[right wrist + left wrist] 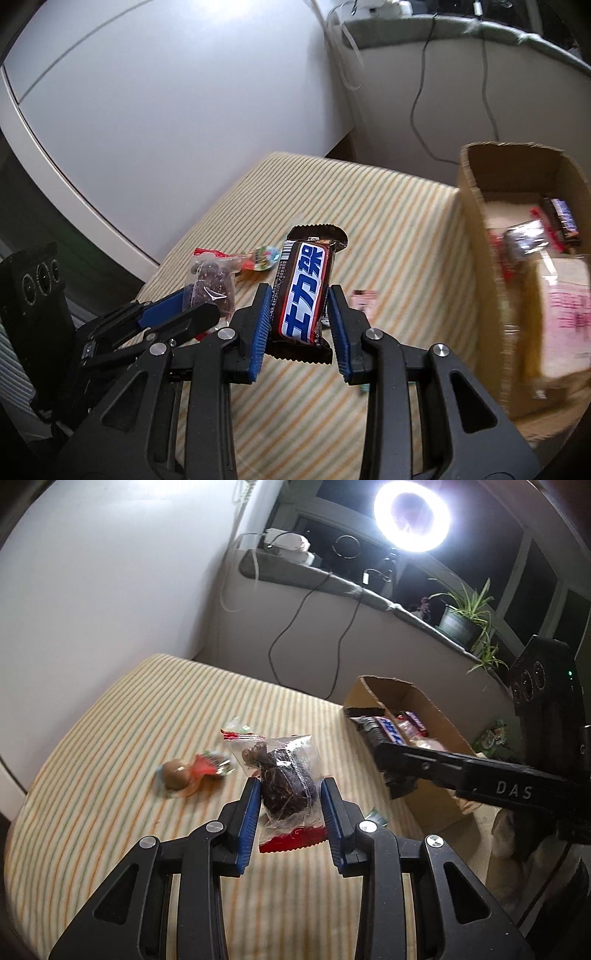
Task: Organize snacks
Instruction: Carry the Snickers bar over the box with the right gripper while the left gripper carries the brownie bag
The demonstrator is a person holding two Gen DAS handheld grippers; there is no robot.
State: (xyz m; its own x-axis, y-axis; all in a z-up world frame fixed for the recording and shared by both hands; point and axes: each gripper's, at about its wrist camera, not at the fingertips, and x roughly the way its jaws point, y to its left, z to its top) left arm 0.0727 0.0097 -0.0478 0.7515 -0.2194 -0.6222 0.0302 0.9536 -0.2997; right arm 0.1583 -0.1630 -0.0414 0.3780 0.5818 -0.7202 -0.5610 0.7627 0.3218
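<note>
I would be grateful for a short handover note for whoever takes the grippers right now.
Left gripper: shut on the clear packet of dark snack, held above the striped surface.
Right gripper: shut on the chocolate bar, short of the cardboard box.
Done: several snacks already lie in the box.
Left: drop both held items in, then collect the loose wrapped sweets on the striped surface.

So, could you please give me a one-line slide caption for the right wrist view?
Right gripper holds a chocolate bar beside the cardboard box on striped cloth.

Brown bar (301, 295) w/ blue-white label, cream striped cloth (110, 738), blue tool pads (246, 823), brown box (476, 236).
</note>
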